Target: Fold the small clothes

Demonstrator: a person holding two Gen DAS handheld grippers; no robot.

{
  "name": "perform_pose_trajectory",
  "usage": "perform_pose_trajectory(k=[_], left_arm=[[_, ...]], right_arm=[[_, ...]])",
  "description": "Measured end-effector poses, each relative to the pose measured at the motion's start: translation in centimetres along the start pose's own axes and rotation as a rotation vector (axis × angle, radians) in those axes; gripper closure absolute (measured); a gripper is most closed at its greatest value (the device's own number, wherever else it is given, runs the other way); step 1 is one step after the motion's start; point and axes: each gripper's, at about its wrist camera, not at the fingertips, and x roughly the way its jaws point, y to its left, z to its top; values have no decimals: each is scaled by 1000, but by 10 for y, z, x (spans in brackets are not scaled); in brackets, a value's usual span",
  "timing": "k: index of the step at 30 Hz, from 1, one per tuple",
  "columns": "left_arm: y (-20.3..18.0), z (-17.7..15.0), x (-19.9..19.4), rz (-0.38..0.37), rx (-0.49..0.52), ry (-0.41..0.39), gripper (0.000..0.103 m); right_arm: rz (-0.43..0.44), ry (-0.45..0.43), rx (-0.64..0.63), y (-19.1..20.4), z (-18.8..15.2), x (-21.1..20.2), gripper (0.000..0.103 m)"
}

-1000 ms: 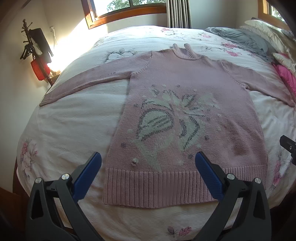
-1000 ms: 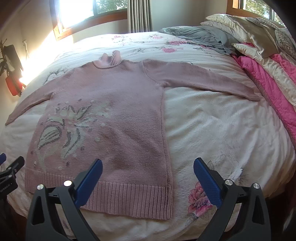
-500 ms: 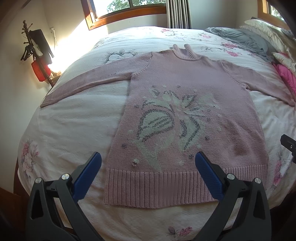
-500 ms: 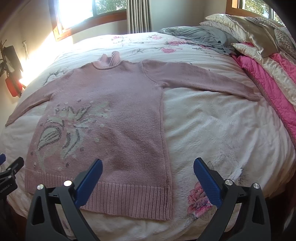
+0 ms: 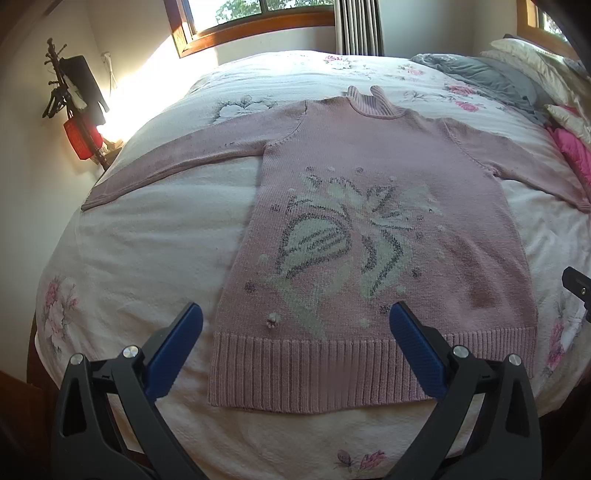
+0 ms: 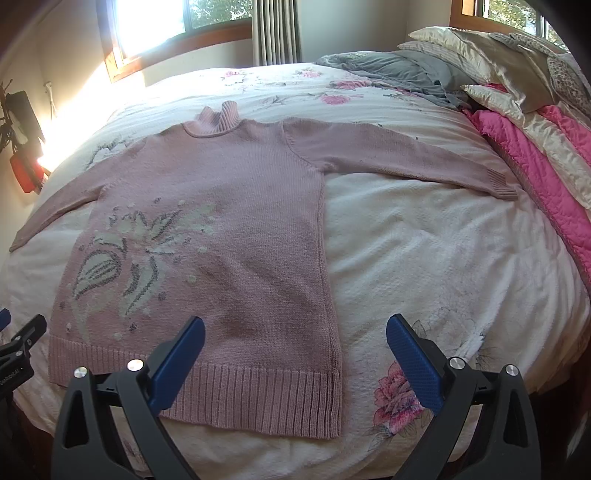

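A pink knit sweater (image 5: 373,177) with a pale flower pattern lies flat and face up on the bed, both sleeves spread out sideways, collar at the far end. My left gripper (image 5: 295,321) hovers open above the ribbed hem (image 5: 314,373), near its left half. In the right wrist view the same sweater (image 6: 236,206) fills the left half. My right gripper (image 6: 295,332) is open over the hem's right corner (image 6: 325,406). Nothing sits between either pair of blue fingers. The right sleeve cuff (image 6: 502,186) rests near the pink quilt.
The bed carries a white floral cover (image 6: 424,258). Pillows (image 6: 480,48), a grey blanket (image 6: 399,70) and a pink quilt (image 6: 535,166) pile up at the right. A wall rack with a red bag (image 5: 79,138) hangs left. Windows (image 5: 258,14) are behind.
Both grippers have drifted very slightly; the sweater sits a touch higher and further right in the left view. Nothing was gripped or moved.
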Motion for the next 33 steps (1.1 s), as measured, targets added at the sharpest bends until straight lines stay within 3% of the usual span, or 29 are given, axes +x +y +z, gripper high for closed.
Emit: perform_pose_trajectory(k=[12,17,23,33], left_arm=[[-6,2,11,-9,14,-1,3],[-29,17,34,-52,74,-21,3],[-74,71,71,-127,42,17,3],[-203,176,112,-189,84,-52,3]], right_arm=[[0,9,3,-5,4,10,4],[45,-3,30,-31,20,29,4],[7,18,164,-124,73,68,4],[-167,76,398,-324,167,146,4]])
